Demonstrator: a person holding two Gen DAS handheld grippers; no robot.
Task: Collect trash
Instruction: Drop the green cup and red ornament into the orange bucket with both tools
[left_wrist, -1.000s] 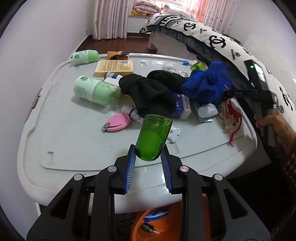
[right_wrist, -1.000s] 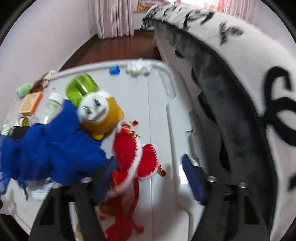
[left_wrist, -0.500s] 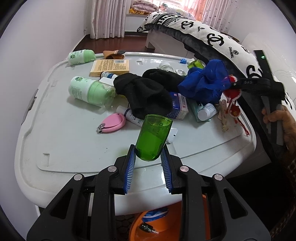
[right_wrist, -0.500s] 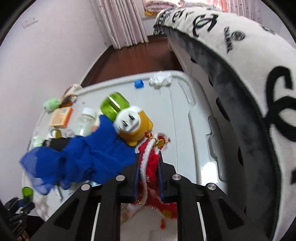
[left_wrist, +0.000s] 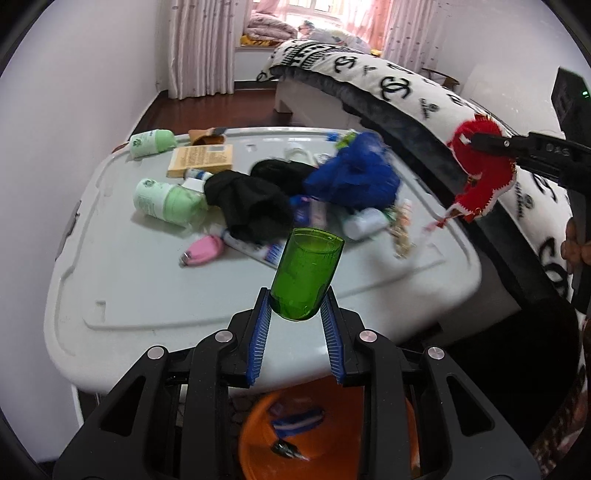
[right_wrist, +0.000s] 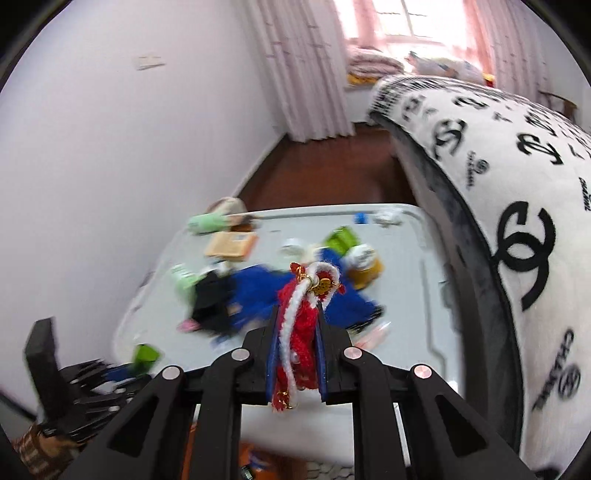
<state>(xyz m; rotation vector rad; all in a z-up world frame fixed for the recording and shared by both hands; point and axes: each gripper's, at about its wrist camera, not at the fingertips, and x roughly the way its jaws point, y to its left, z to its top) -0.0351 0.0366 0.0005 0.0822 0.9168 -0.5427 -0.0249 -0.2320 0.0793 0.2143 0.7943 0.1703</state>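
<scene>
From my left camera, my left tool (left_wrist: 295, 314) pinches the green cup (left_wrist: 306, 274) by its bottom, above the near edge of the desk (left_wrist: 147, 295). The cup leans and might slip. The orange bin (left_wrist: 332, 435) sits below, with open room.

From my right camera, my right tool (right_wrist: 297, 354) squeezes the red knit thing (right_wrist: 301, 332), up above the desk. Its loose strings could catch the blue cloth (right_wrist: 255, 295).

The right tongs (right_wrist: 295, 354), wide open beside the red-and-white knitted ornament (right_wrist: 301, 332) a second ago, are now clamped on it and have lifted it clear of the bench (left_wrist: 155, 295). It hangs high beside the bed's logo blanket (left_wrist: 399, 88). The left tongs (left_wrist: 295, 325), gripping the green cup (left_wrist: 304, 273), have risen and pulled back slightly, with more of the orange bin (left_wrist: 258, 446) showing below.
</scene>
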